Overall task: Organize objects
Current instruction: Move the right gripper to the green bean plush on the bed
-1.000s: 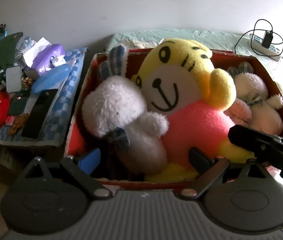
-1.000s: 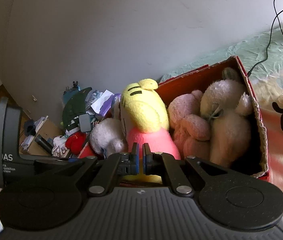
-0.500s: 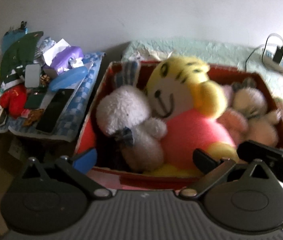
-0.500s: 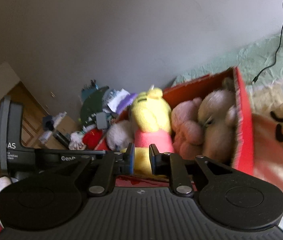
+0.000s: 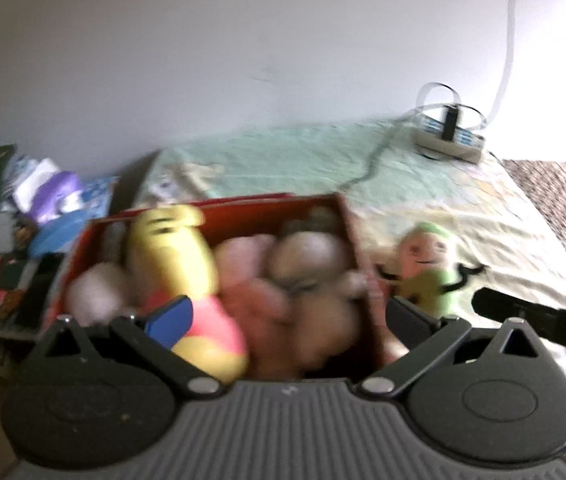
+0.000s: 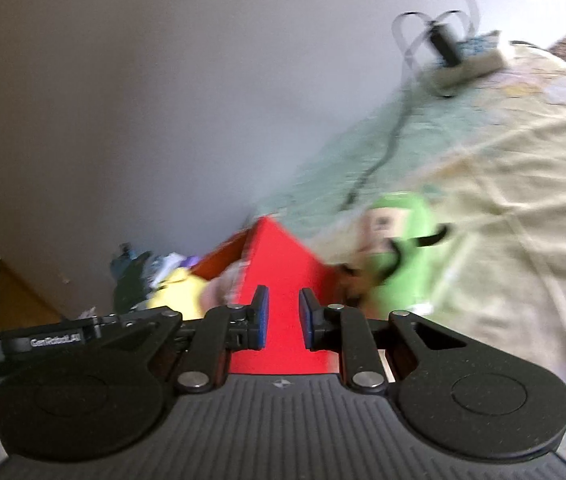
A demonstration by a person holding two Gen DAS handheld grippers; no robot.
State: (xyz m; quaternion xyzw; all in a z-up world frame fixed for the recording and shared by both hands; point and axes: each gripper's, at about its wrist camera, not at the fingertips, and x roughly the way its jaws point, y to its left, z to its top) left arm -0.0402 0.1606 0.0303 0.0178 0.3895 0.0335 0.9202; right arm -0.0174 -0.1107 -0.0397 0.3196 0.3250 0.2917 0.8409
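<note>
A: How do the two grippers stand?

B: The left gripper (image 5: 289,312) is spread wide and holds nothing; the red box (image 5: 347,216) of soft toys shows between its fingers, blurred. The right gripper (image 6: 283,316) has a narrow gap, empty, with the box's red corner (image 6: 283,264) seen through it; I can't tell whether the pads touch the cardboard.

A: Where is the toy still outside the box?

B: The green plush (image 5: 427,276) lies on the pale bedsheet (image 5: 483,208), just beside the box's right wall. In the right wrist view it (image 6: 399,240) sits just past the box corner, to the right of the fingers.

A: Which way does it point?

B: Its long axis runs roughly away from the left camera, head toward the wall, face up, thin black arms spread sideways.

A: And inside the box?

B: A yellow and pink plush (image 5: 179,264) on the left, pinkish and beige ones (image 5: 303,280) packed beside it. A power strip (image 5: 449,140) rests at the far end of the bed.
</note>
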